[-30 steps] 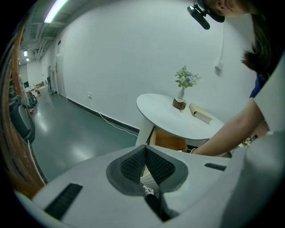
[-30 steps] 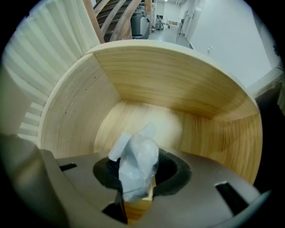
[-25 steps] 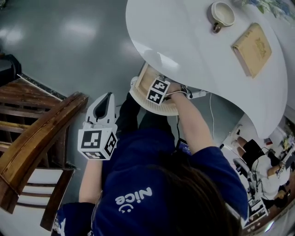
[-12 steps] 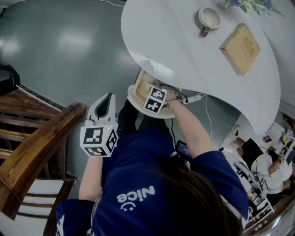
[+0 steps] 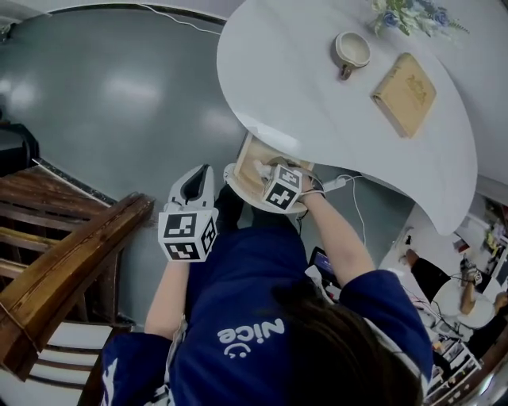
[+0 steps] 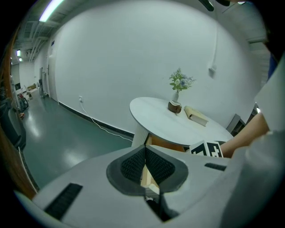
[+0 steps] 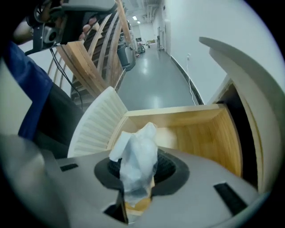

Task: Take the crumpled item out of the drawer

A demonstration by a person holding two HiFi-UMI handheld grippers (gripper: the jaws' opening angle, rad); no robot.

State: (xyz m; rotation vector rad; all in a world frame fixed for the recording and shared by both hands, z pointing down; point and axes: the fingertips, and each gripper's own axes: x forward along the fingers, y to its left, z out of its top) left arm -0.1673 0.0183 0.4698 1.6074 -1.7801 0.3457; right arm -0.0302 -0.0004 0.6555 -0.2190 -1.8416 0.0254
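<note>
A crumpled white paper item (image 7: 132, 156) stands up between the pads of my right gripper (image 7: 136, 171), which is shut on it just above the open wooden drawer (image 7: 200, 133). In the head view the right gripper (image 5: 267, 171) sits over the drawer (image 5: 248, 162) under the round white table (image 5: 302, 87), and the white item (image 5: 261, 167) shows at its tip. My left gripper (image 5: 196, 184) hangs to the left of the drawer, above the floor. Its pads (image 6: 133, 165) meet at the tip with nothing between them.
The drawer has a white ribbed front (image 7: 95, 127). On the table stand a cup (image 5: 351, 49), a book (image 5: 405, 93) and a vase of flowers (image 5: 413, 16). A wooden stair rail (image 5: 71, 262) runs at the left. A cable (image 5: 349, 190) hangs under the table.
The right gripper has drawn back toward the drawer's near edge, and the white item now shows at its tip. The left gripper has drifted a little toward the drawer. The head camera shifted.
</note>
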